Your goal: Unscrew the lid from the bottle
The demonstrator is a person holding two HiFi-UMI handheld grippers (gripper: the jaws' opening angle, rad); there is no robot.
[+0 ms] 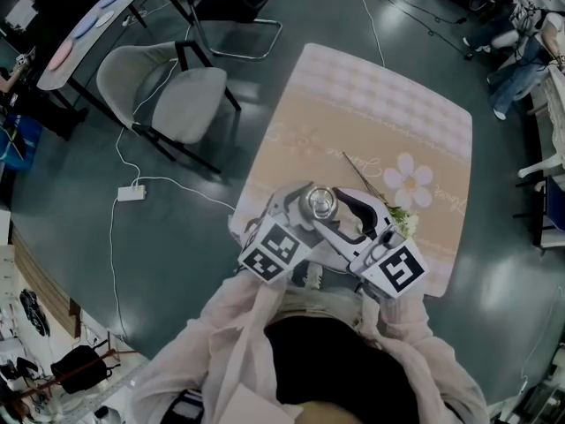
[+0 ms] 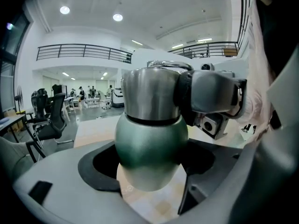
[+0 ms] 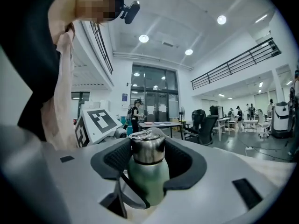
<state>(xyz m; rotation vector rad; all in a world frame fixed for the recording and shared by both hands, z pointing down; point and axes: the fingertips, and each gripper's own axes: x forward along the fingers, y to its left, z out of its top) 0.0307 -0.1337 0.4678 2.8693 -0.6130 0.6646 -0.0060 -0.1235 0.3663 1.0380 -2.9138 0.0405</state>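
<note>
Left gripper view: your left claw (image 2: pixel 150 167) pinches the green bottle (image 2: pixel 150 141) round its belly, with the bottle upright. Right gripper view: your right claw (image 3: pixel 147 154) clamps the steel lid (image 3: pixel 147 149), which sits on the bottle's neck. Head view: both claws meet at the bottle close to your chest, over the near edge of a flower-patterned table (image 1: pixel 371 104). A grey chair (image 1: pixel 168 95) stands on the floor to the left.
</note>
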